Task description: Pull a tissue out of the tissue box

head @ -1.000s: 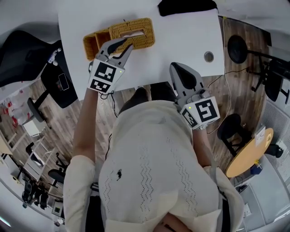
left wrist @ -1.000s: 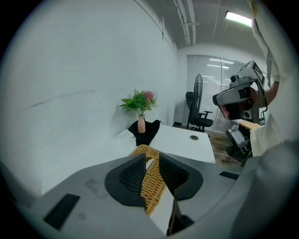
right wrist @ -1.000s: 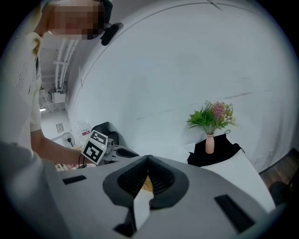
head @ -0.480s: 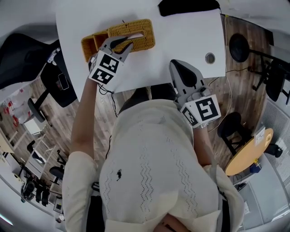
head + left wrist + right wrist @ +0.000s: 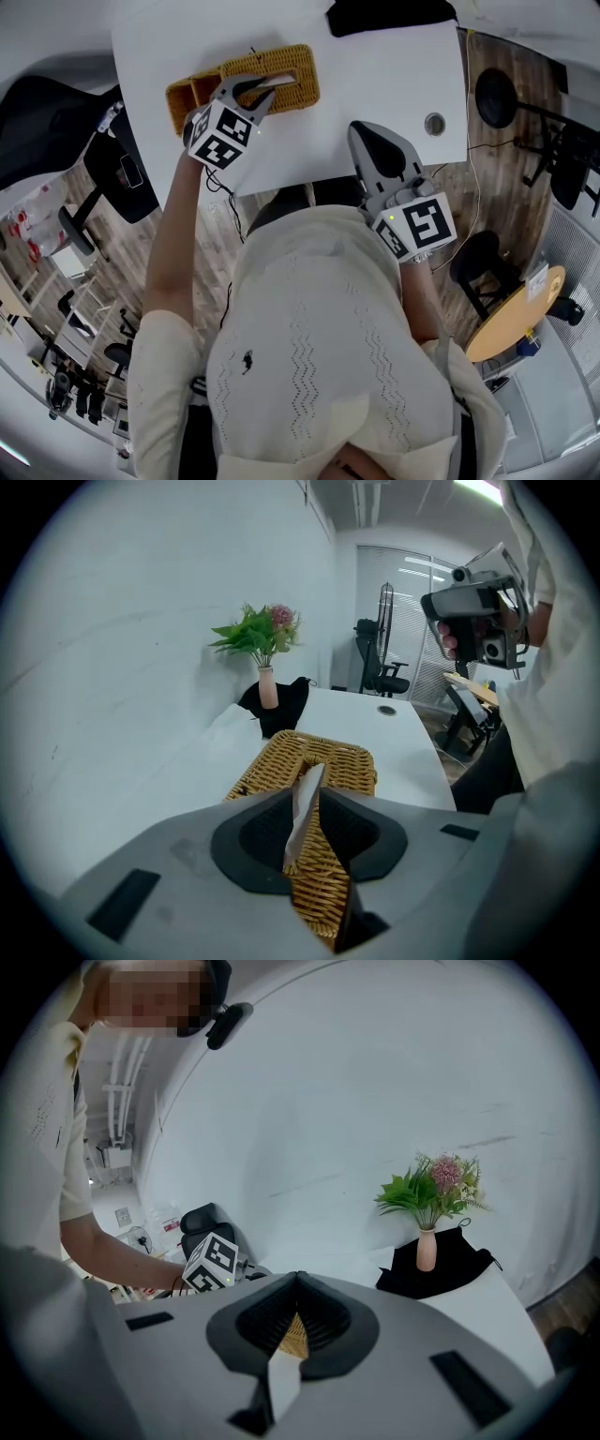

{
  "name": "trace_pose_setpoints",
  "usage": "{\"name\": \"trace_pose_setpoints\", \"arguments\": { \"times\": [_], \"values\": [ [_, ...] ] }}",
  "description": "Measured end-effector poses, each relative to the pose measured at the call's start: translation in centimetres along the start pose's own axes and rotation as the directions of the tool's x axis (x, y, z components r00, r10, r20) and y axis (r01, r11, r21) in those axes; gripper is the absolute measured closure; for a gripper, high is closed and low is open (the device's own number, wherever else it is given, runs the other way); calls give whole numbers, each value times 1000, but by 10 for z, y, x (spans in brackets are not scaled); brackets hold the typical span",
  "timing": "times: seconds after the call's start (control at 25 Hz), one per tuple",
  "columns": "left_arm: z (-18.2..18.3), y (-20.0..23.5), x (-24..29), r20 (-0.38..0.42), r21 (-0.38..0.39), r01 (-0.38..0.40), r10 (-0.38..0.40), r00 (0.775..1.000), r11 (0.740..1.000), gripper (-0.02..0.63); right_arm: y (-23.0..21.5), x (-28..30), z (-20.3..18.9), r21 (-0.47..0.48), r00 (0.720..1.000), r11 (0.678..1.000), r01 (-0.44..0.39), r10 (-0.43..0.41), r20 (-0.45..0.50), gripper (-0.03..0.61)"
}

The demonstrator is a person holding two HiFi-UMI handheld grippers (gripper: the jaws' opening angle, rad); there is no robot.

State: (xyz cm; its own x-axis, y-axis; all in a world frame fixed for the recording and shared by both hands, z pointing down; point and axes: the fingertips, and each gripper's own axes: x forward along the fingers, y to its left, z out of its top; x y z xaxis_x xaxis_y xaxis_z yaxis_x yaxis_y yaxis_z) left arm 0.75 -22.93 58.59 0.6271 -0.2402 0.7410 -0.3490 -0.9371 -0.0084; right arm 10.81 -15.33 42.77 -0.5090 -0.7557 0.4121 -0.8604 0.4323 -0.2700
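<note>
A woven wicker tissue box [image 5: 292, 77] lies on the white table [image 5: 375, 75] at the back left. My left gripper [image 5: 268, 87] reaches over its slot. In the left gripper view the left gripper [image 5: 317, 789] is shut on a white tissue [image 5: 302, 808], which stands up as a thin strip between the jaws, with the wicker box [image 5: 352, 761] just beyond. My right gripper [image 5: 361, 131] hovers at the table's front edge, away from the box. Its jaws [image 5: 298, 1277] are shut with nothing between them.
A black cloth [image 5: 389, 14] lies at the table's back edge, with a small vase of flowers [image 5: 427, 1241] on it. A round cable hole [image 5: 434, 122] sits at the right of the table. A smaller wicker compartment [image 5: 187, 94] adjoins the box. An office chair [image 5: 56, 122] stands left of the table.
My left gripper has moved forward over the box's slot and its jaws have closed on the tissue. The right gripper has hardly moved.
</note>
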Motion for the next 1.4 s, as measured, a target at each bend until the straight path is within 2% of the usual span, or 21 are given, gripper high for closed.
{"name": "trace_pose_setpoints", "arguments": {
  "times": [0.64, 0.92, 1.4],
  "values": [
    [-1, 4, 8, -16, -80, 67, -69, 997, 995, 523, -13, 7, 0, 0, 1000, 1000, -16, 16, -22, 577],
    [1, 1, 11, -23, -100, 103, -105, 994, 990, 548, -18, 12, -1, 1, 999, 1000, -30, 30, -31, 577],
    [3, -4, 12, -33, -140, 89, -94, 995, 986, 594, -23, 16, -1, -15, 996, 996, -86, 86, -40, 577]
  ]
}}
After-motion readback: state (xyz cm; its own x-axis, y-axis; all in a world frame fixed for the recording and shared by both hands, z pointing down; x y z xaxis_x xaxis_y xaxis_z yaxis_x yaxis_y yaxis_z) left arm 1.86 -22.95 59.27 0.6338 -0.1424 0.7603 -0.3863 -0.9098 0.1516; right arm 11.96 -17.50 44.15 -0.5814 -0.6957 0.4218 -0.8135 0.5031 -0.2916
